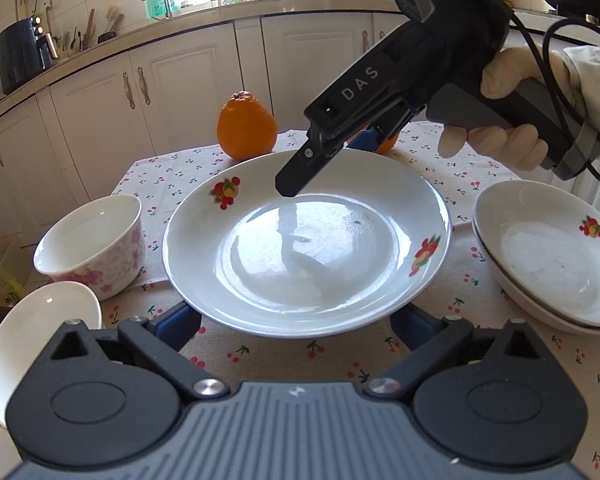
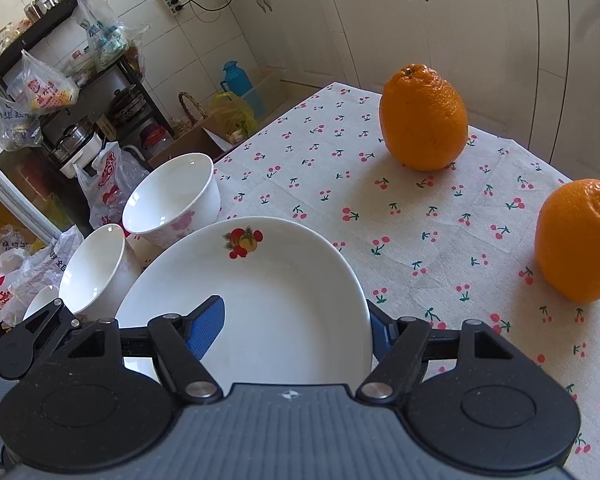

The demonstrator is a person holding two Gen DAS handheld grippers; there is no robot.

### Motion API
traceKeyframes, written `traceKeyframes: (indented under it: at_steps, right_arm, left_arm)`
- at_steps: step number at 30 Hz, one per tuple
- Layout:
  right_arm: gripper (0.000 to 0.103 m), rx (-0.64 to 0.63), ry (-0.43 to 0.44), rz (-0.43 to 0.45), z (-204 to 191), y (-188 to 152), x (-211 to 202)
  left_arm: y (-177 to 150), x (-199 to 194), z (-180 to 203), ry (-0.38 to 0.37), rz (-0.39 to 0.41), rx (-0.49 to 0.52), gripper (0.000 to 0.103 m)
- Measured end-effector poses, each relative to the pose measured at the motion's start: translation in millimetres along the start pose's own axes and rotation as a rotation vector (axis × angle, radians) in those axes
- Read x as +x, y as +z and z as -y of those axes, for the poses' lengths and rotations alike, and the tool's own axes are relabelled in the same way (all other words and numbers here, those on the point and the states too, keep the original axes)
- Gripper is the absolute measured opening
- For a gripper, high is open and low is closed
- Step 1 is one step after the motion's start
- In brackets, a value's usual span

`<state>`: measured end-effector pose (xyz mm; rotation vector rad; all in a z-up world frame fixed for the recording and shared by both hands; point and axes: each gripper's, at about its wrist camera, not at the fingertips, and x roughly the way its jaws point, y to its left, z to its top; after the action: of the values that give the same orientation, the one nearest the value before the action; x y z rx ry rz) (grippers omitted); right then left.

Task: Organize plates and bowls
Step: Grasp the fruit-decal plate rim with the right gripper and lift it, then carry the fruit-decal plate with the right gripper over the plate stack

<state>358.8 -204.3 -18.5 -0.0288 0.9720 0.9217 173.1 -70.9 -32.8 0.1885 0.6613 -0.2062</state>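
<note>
A white plate with fruit prints (image 1: 306,240) sits in the middle of the table, also in the right wrist view (image 2: 268,300). My right gripper (image 1: 324,168) (image 2: 296,326) straddles its far rim: one blue pad (image 2: 206,326) lies on the plate's inner face, the other pad (image 2: 380,332) outside the rim. My left gripper (image 1: 296,324) is open, its fingers under the plate's near edge. Two stacked fruit-print plates (image 1: 552,256) lie at the right. A pink-flowered bowl (image 1: 94,244) (image 2: 174,200) stands at the left, with another white bowl (image 1: 36,344) (image 2: 94,268) nearer.
Two oranges (image 2: 424,118) (image 2: 576,240) stand on the cherry-print tablecloth (image 2: 380,208) beyond the plate; one shows in the left wrist view (image 1: 246,126). Kitchen cabinets (image 1: 180,80) run behind the table. Bags and a shelf (image 2: 60,80) stand off the table's left edge.
</note>
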Motion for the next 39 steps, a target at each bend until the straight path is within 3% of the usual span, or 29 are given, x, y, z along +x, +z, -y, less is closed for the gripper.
traceKeyframes:
  at_steps: [15, 26, 39]
  right_arm:
    - [0.078, 0.067, -0.084, 0.104, -8, -45, -75]
    - [0.078, 0.17, -0.168, 0.173, -5, -110, -130]
    - [0.078, 0.284, -0.234, 0.202, 7, -170, -161]
  left_arm:
    - [11, -32, 30, -0.111, 0.042, 0.108, 0.1]
    - [10, -43, 69, -0.246, 0.034, 0.202, 0.1]
    - [5, -33, 103, -0.366, -0.005, 0.258, 0.1]
